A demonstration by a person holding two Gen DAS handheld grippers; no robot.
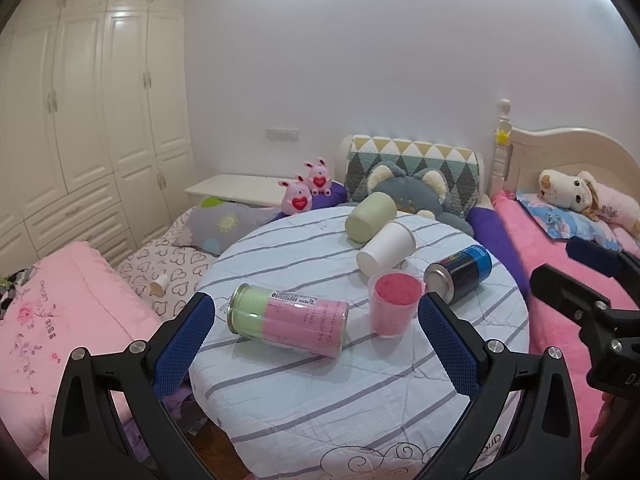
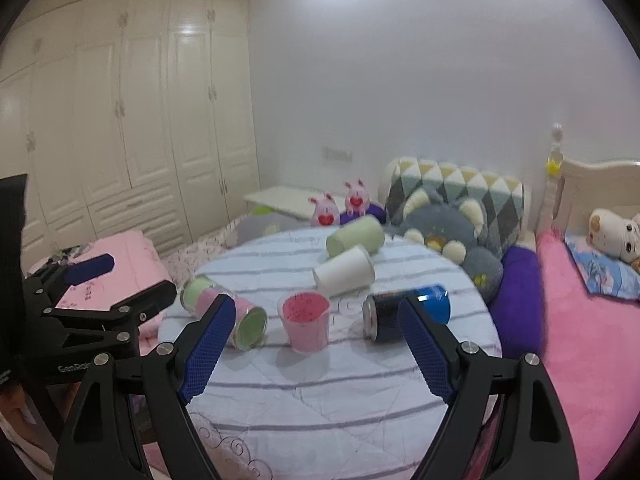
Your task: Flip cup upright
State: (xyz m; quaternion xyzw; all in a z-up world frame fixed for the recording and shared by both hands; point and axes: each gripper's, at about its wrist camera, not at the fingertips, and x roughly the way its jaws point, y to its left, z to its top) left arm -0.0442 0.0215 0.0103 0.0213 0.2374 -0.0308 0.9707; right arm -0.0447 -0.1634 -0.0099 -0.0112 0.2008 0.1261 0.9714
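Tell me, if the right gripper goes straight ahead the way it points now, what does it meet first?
Probably the pink cup, standing upright almost centered between the open fingers of the right gripper. The dark blue can lies just right of that line. Depth is hard to judge.

- A pale green plastic cup (image 1: 370, 218) lay on its side at the far edge of the striped round bench (image 1: 320, 400).
- A white paper cup (image 1: 386, 250) lay tipped just beside it, touching.
- A translucent pink cup (image 1: 394, 304) stood upright.

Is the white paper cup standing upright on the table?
No. In the left wrist view the white paper cup lies on its side on the striped tablecloth, against the green cup, which is also tipped over.
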